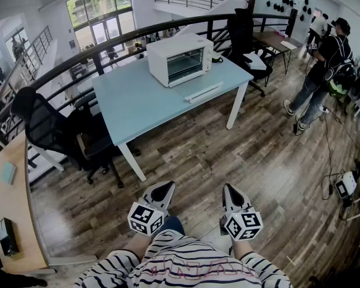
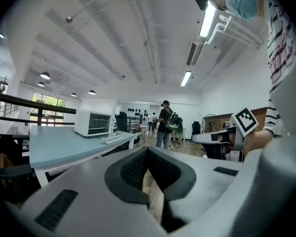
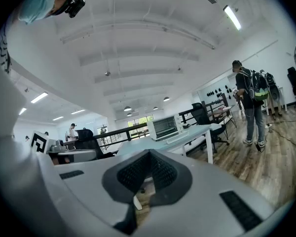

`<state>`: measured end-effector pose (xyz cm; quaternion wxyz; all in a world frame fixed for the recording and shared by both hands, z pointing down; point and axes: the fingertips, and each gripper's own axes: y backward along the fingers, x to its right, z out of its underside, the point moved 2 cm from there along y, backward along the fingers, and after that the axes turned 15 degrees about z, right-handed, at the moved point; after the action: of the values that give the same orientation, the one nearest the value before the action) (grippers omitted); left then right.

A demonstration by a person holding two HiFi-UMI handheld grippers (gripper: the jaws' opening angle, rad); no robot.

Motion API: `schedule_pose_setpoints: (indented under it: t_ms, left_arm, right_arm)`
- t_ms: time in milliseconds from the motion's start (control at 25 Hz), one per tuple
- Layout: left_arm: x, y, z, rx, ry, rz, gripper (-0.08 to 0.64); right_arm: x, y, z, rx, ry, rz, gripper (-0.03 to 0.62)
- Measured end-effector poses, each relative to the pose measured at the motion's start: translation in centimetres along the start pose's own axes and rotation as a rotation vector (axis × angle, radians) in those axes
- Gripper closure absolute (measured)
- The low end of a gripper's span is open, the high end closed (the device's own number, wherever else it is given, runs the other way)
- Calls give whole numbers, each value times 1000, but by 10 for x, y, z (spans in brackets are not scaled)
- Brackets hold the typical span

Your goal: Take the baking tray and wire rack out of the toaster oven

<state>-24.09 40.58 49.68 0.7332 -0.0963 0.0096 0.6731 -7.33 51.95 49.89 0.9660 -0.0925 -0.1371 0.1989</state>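
A white toaster oven (image 1: 180,59) stands at the far side of a light blue table (image 1: 138,104), its glass door closed. The oven's dark inside shows no tray or rack that I can make out. The oven (image 2: 92,124) appears small at the left in the left gripper view, and the oven (image 3: 164,127) sits near the middle in the right gripper view. My left gripper (image 1: 165,188) and right gripper (image 1: 229,189) hover side by side over the wooden floor, well short of the table. Both are shut and hold nothing.
A long white bar (image 1: 204,92) lies on the table in front of the oven. Black office chairs (image 1: 54,134) stand left of the table, another chair (image 1: 246,38) behind it. A person with a backpack (image 1: 324,71) stands at the right. Cables and a device (image 1: 346,185) lie on the floor.
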Motion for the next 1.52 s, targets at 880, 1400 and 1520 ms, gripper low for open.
schedule_pose_setpoints:
  t_ms: [880,1400,1520]
  left_arm:
    - [-201,-95,-35,55,106,77,469]
    - [-328,-110,-52,73,155,68,456]
    - [-344,-112,-47,74,177,46,456]
  right_arm:
    - [-10,-211,-46,-17,-196,18,394]
    - [-27,-322,-66,-22,-241,112,394]
    - [-27,-345,-68,-35,-234,112,394]
